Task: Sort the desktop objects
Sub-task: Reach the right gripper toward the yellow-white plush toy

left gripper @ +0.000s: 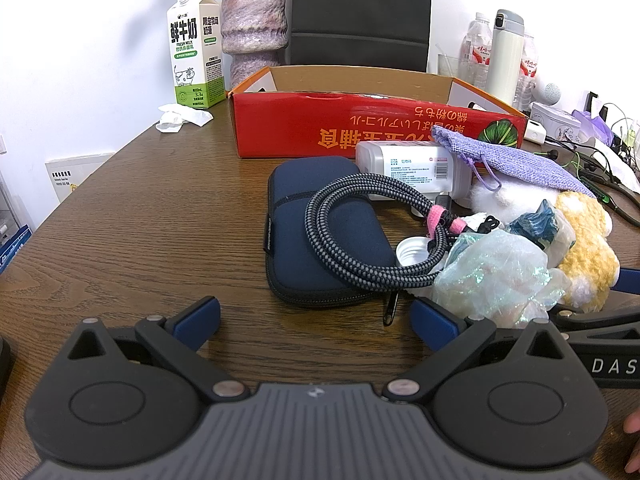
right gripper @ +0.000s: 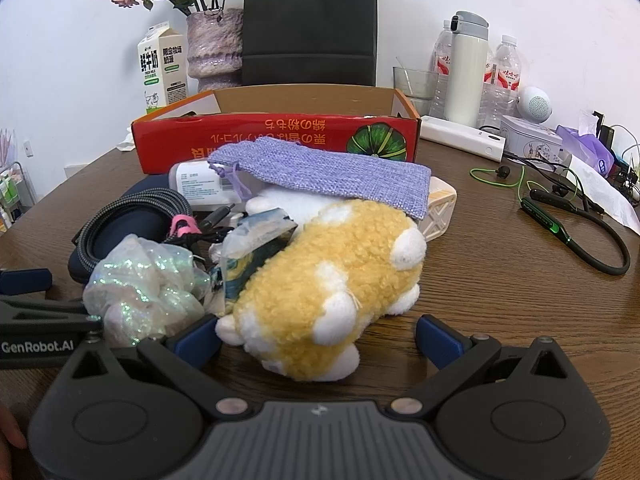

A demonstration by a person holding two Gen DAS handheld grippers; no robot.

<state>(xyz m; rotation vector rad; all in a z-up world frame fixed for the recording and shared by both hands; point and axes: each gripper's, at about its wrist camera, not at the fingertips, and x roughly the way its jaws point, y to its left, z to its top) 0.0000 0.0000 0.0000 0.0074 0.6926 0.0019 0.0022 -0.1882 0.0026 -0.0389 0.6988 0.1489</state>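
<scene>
Both tongs are spread wide with nothing in them: left tongs [left gripper: 316,322] over bare wooden surface [left gripper: 160,220] just short of the navy zip pouch [left gripper: 320,236], right tongs [right gripper: 318,338] straddling the near end of the yellow-and-white plush toy [right gripper: 332,280]. A braided cable coil [left gripper: 360,232] lies on the pouch, a purple drawstring bag [right gripper: 324,172] on the heap. Behind, the red cardboard box [right gripper: 276,136], interior mostly hidden. The milk carton [left gripper: 194,48] reads "FRESH MILK".
</scene>
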